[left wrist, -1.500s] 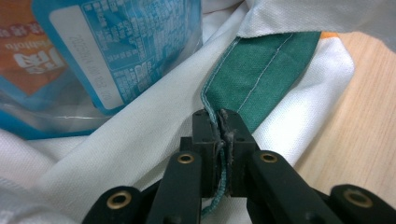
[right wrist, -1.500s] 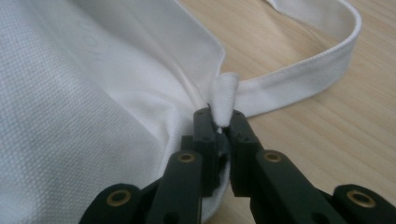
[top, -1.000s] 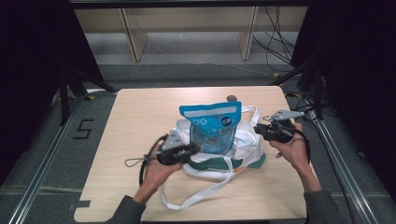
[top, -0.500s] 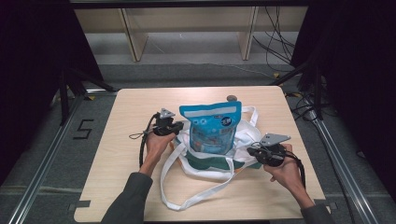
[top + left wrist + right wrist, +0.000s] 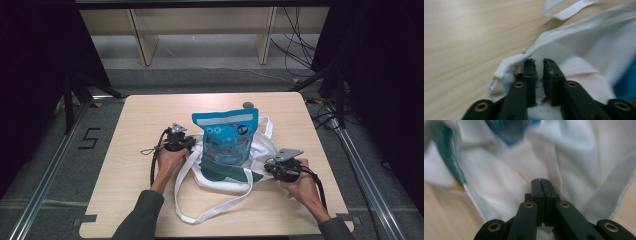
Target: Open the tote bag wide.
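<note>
A white fabric tote bag [image 5: 227, 172] is gripped at both sides by two hand-held grippers on a light wooden table [image 5: 135, 125].

The bag is seen lying near the middle of the table, with a blue printed snack pouch [image 5: 227, 135] standing in its mouth and its long white straps [image 5: 200, 212] trailing toward the near edge. At the bag's left rim, the left gripper [image 5: 538, 62] is shown with a narrow gap between its black jaws, which have just been opening a little; white cloth is bunched around and between them, though whether it is pressed cannot be told. At the right rim, the right gripper [image 5: 540, 181] is pressed together, its jaw tips meeting against the white fabric.
</note>
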